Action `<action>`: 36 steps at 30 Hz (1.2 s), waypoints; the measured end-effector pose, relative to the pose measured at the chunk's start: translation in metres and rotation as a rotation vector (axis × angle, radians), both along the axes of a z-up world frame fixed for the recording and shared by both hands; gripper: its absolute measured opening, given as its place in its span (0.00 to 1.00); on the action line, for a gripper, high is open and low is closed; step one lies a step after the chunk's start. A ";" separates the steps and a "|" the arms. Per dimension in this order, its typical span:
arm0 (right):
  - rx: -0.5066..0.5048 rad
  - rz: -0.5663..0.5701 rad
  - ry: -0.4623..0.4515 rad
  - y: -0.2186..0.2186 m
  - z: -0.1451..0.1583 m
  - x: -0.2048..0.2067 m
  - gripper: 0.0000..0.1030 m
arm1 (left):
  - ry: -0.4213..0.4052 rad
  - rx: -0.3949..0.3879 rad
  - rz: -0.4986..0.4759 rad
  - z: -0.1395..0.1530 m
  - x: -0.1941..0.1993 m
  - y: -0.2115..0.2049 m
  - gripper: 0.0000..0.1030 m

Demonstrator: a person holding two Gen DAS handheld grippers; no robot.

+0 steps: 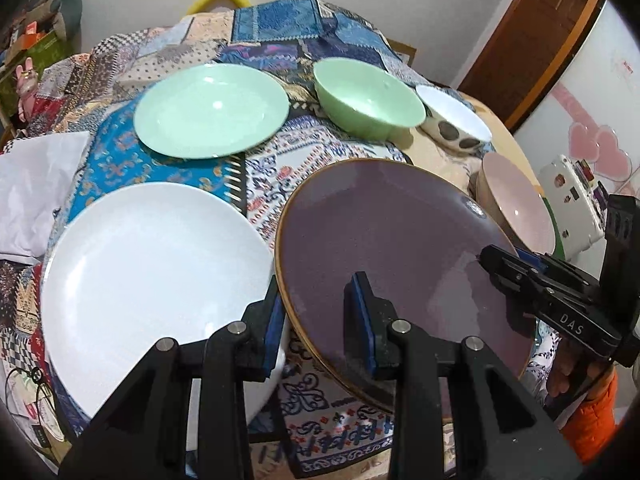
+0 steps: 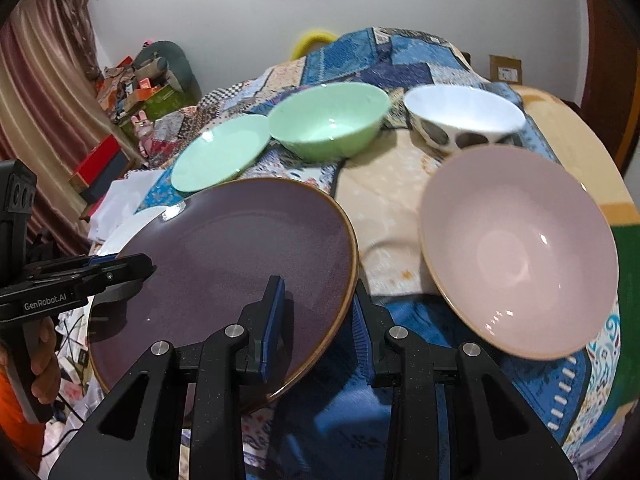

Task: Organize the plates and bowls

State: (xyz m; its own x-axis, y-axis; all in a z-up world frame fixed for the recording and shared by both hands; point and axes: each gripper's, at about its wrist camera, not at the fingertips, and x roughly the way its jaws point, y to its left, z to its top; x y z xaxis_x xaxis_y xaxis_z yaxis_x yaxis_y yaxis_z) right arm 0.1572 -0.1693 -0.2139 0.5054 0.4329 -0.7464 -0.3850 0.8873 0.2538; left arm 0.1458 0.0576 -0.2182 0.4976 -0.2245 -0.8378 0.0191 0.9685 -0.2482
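Note:
A purple plate (image 1: pixel 384 240) with a brown rim hangs tilted just above the patchwork cloth, gripped from both sides. My left gripper (image 1: pixel 320 320) is shut on its near left rim. My right gripper (image 2: pixel 318 324) is shut on the opposite rim, and its tip also shows in the left wrist view (image 1: pixel 496 264). A large white plate (image 1: pixel 152 280) lies to the left of the purple one. Farther back sit a green plate (image 1: pixel 212 112), a green bowl (image 1: pixel 368 100) and a white spotted bowl (image 1: pixel 456 116). A pink bowl (image 2: pixel 520 248) stands right of the purple plate.
The patchwork tablecloth (image 1: pixel 272 184) covers a round table whose bare edge (image 2: pixel 592 148) shows at the right. White paper (image 1: pixel 36 192) lies at the left edge. Boxes and clutter (image 2: pixel 132 88) stand beyond the table; a white appliance (image 1: pixel 568 188) stands to the right.

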 end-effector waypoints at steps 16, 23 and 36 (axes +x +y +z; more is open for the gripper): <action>-0.015 -0.065 0.048 -0.024 -0.022 -0.004 0.28 | 0.077 -0.004 -0.038 -0.032 0.018 -0.020 0.32; -0.042 -0.067 0.048 -0.020 -0.023 -0.003 0.28 | 0.084 0.014 -0.037 -0.034 0.020 -0.022 0.33; -0.085 -0.059 -0.011 -0.023 0.004 -0.018 0.28 | -0.058 0.093 0.007 0.010 -0.009 -0.012 0.50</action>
State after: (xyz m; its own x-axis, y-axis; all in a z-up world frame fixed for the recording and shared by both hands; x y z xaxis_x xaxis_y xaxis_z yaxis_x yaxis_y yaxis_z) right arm 0.1391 -0.1927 -0.2100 0.5366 0.3378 -0.7733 -0.3338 0.9266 0.1731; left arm 0.1369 0.0453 -0.2078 0.5472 -0.1433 -0.8246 0.0242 0.9875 -0.1555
